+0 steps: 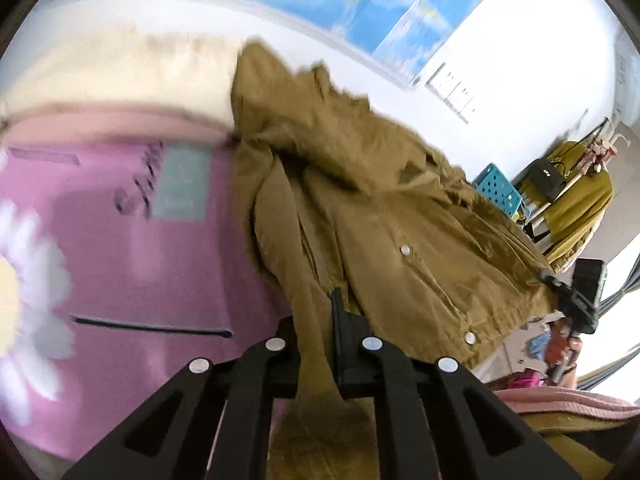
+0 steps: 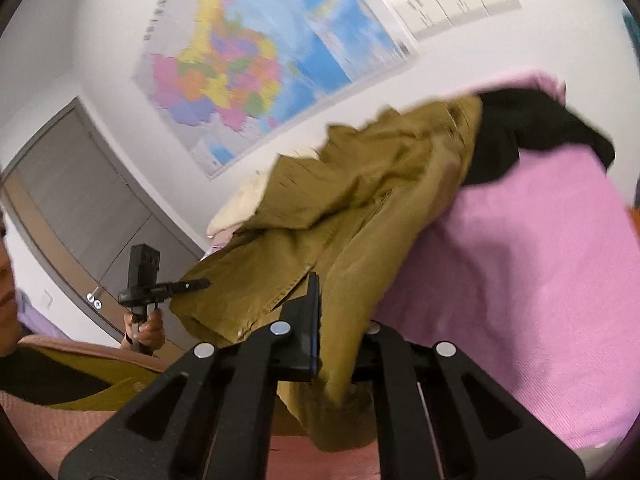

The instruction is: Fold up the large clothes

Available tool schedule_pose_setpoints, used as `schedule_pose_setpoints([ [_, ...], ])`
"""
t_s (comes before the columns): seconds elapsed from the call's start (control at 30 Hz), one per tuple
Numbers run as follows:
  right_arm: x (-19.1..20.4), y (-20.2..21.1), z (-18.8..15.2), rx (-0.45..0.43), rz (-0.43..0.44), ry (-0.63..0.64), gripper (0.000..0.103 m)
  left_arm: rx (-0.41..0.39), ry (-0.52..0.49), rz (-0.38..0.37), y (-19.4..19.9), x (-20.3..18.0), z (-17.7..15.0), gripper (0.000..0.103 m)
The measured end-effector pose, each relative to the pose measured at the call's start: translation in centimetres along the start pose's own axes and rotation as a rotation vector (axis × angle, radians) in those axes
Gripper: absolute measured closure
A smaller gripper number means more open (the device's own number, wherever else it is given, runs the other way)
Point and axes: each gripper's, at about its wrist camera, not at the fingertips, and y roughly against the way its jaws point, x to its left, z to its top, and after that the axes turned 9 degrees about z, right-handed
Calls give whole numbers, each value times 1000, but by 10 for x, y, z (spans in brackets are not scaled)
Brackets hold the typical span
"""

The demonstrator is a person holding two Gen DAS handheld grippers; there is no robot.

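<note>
Pinching the olive-brown cotton snap-button jacket (image 1: 360,208) with both the left gripper (image 1: 320,344) and right gripper (image 2: 340,320), holding it stretched just above the pink fleece blanket (image 1: 160,260) for folding.

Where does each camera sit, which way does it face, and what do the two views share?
Left wrist: on the left gripper, facing along its fingers at the olive jacket over the pink blanket; the right gripper shows far right.
Right wrist: on the right gripper, facing the jacket, blanket and wall map; the left gripper shows.
Shared: jacket, blanket, map.
</note>
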Motion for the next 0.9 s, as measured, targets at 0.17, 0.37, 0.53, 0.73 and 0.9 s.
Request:
schedule_pose_setpoints([
  [0.17,15,1,-13,42,36,41,97,-32,-14,-3,19,11,-1,97],
  [0.37,-36,-34,-46,133,77,-131,97,117,56,1,-36,26,-21,97],
  [0.53,-52,-43,-64,178,12,-178,78,130,53,-23,-38,33,-22,88],
  [0.73,-61,-62,-88,256,0,-210,71,173,14,-45,-47,28,-31,58],
  [0.9,-41,-51,-76,116,98,-182,94,145,50,-47,-39,25,-24,96],
])
